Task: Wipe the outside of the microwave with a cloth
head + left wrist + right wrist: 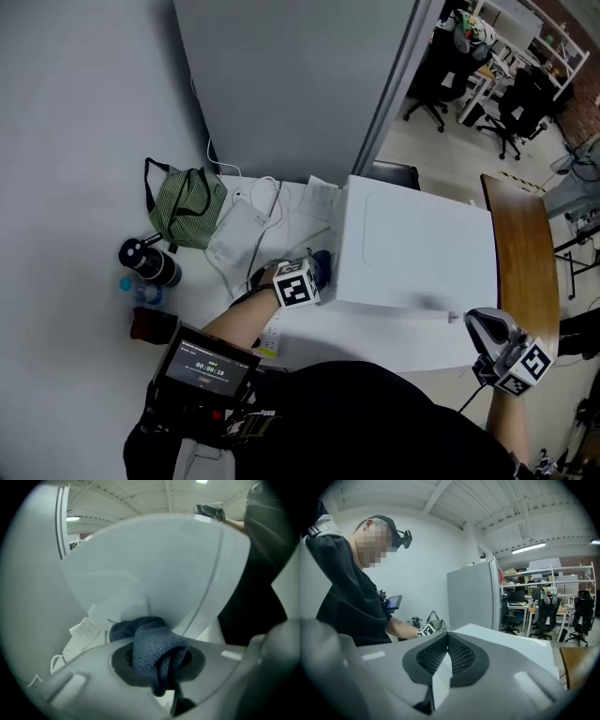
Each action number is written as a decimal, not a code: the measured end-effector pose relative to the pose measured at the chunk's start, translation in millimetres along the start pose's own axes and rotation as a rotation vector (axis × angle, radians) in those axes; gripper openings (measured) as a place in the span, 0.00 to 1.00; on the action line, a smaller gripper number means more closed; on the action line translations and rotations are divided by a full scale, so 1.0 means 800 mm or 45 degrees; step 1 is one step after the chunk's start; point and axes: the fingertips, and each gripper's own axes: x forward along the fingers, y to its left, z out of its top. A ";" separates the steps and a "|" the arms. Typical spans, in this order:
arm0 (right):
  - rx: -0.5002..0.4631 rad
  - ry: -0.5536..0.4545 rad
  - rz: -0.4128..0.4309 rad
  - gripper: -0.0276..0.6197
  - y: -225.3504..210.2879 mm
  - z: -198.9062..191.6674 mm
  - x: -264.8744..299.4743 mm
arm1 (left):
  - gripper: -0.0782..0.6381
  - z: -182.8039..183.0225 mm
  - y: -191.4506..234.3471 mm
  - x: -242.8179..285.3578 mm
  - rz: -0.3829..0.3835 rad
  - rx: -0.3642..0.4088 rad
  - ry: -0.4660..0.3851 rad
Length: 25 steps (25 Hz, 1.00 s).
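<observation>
The white microwave (412,253) stands on a white table. My left gripper (315,276) is at the microwave's left side wall (159,569), shut on a dark blue cloth (152,644). The cloth (324,263) bunches out ahead of the jaws, close against the lower part of that wall. My right gripper (472,322) hovers at the microwave's near right corner, shut with nothing between its pads (461,656). In the right gripper view the microwave's flat top (511,648) stretches ahead, and the left gripper's marker cube (425,630) shows beyond it.
Left of the microwave lie white papers and cables (246,230), a green striped bag (187,206) and a black bottle (148,262). A grey partition (291,84) stands behind. A wooden table (520,253) is at the right, with office chairs (441,84) farther back.
</observation>
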 end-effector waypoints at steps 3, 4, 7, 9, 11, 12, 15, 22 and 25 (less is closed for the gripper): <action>-0.007 0.066 -0.019 0.05 0.000 -0.007 -0.003 | 0.19 -0.032 0.002 0.040 -0.036 -0.042 0.035; -0.010 0.083 -0.022 0.05 0.000 -0.007 -0.002 | 0.19 -0.040 0.003 0.051 -0.046 -0.059 0.058; -0.024 0.111 -0.013 0.05 0.004 -0.007 0.001 | 0.19 -0.052 0.011 0.074 -0.038 -0.075 0.145; -0.038 0.109 0.001 0.05 0.009 -0.005 0.006 | 0.19 -0.056 0.014 0.081 -0.043 -0.090 0.180; -0.046 0.081 0.014 0.05 0.012 0.002 0.010 | 0.19 -0.056 0.012 0.075 -0.052 -0.094 0.187; -0.047 0.058 0.020 0.05 0.013 0.006 0.011 | 0.19 -0.052 0.010 0.064 -0.052 -0.093 0.174; -0.052 -0.031 0.040 0.05 0.011 0.019 0.019 | 0.19 -0.014 0.008 -0.008 -0.015 -0.088 0.061; -0.035 -0.217 0.119 0.05 0.005 0.034 0.043 | 0.19 0.082 -0.050 -0.137 -0.010 0.088 -0.007; -0.021 -0.225 0.145 0.05 0.007 0.035 0.047 | 0.19 0.070 -0.057 -0.118 0.027 0.166 0.114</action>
